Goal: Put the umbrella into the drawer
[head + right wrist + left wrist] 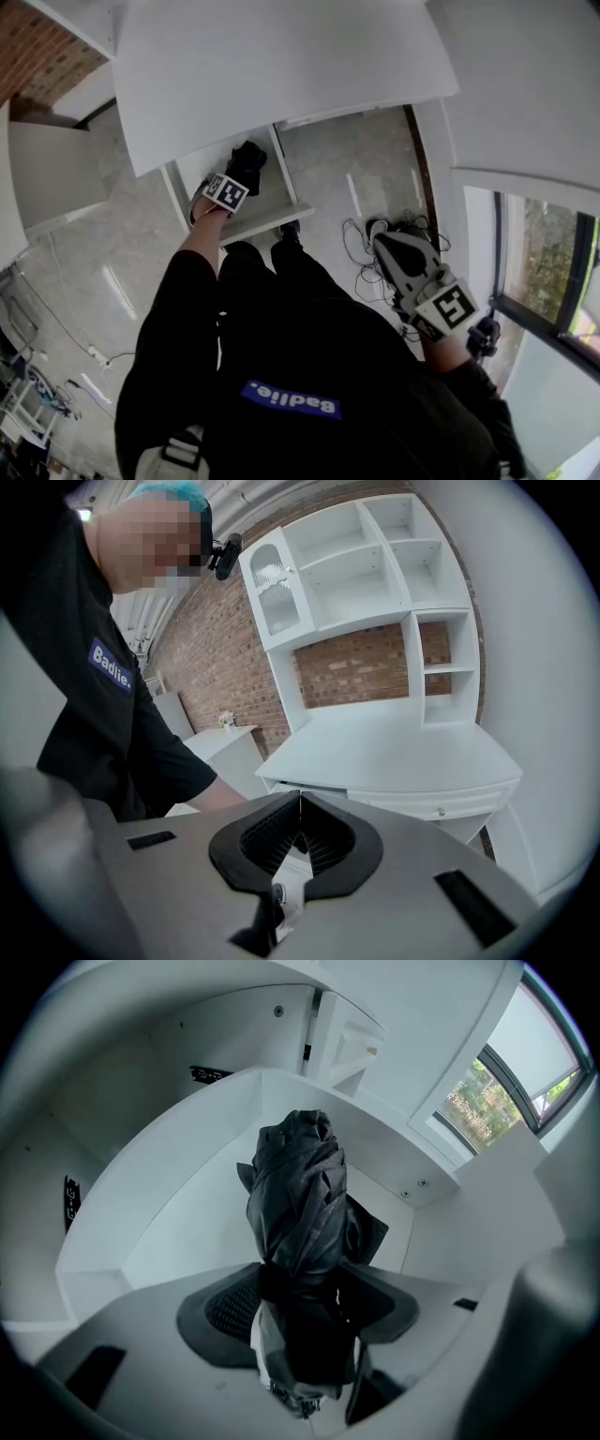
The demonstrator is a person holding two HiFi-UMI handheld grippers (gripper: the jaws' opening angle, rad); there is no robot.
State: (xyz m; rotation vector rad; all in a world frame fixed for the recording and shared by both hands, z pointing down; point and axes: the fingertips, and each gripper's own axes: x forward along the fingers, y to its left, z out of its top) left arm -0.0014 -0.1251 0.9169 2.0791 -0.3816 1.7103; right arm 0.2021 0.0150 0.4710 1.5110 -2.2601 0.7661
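A folded black umbrella (pixel 249 157) hangs in my left gripper (pixel 238 176), which points steeply down into the open white drawer (pixel 261 221) under the desk. In the left gripper view the dark pads pinch the umbrella (pixel 300 1194) near its strap, and its bundled fabric reaches toward the drawer's inner wall (pixel 178 1213). The umbrella's far end is inside the drawer; I cannot tell whether it touches the bottom. My right gripper (pixel 382 234) is held off to the right above the floor, its jaws shut with nothing between them (pixel 300 802).
The white desk top (pixel 281 66) overhangs the drawer. A tangle of cables (pixel 361 258) lies on the floor by the right gripper. A window (pixel 544 272) is at the right. A white shelf unit (pixel 375 564) stands on the desk against a brick wall.
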